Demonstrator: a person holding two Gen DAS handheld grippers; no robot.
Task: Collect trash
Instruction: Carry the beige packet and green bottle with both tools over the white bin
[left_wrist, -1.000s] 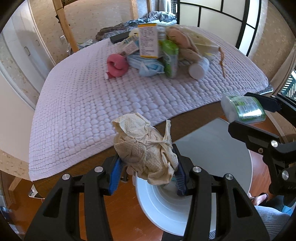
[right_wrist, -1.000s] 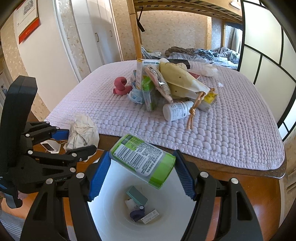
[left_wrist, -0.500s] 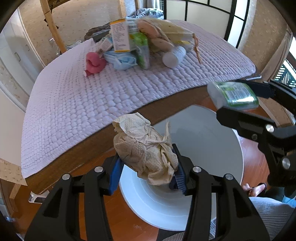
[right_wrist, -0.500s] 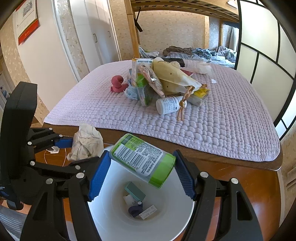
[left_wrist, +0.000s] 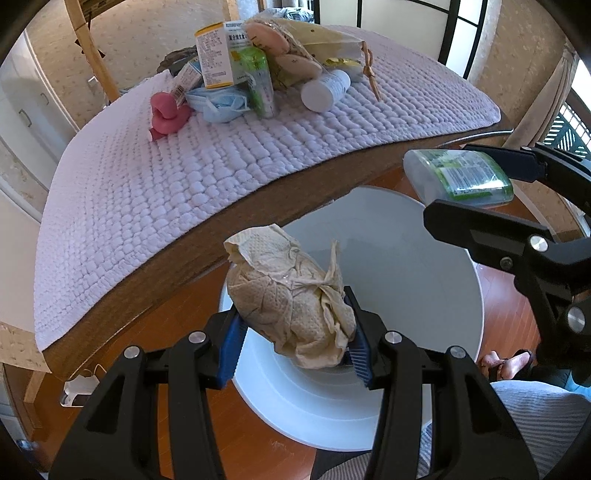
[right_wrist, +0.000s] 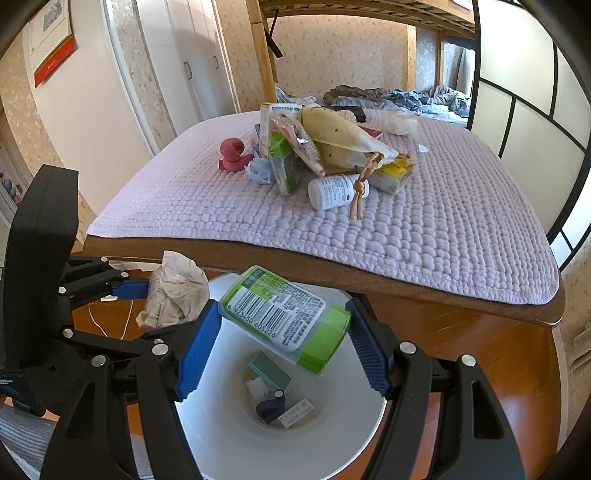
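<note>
Since a second ago you have carried both grippers back from the table edge and further over the white bin: its rim now fills more of both views, and the pile on the lilac mat sits farther off. Your left gripper still has its jaws clamped on the crumpled paper towel, which bulges up and forward between the blue pads and hangs above the bin's near-left rim. Your right gripper keeps its jaws closed on the green-capped plastic container, held crosswise and tilted, cap end lower, directly above the bin's opening. Small scraps already lie at the bin's bottom. The white bottle and pink toy remain on the mat.
</note>
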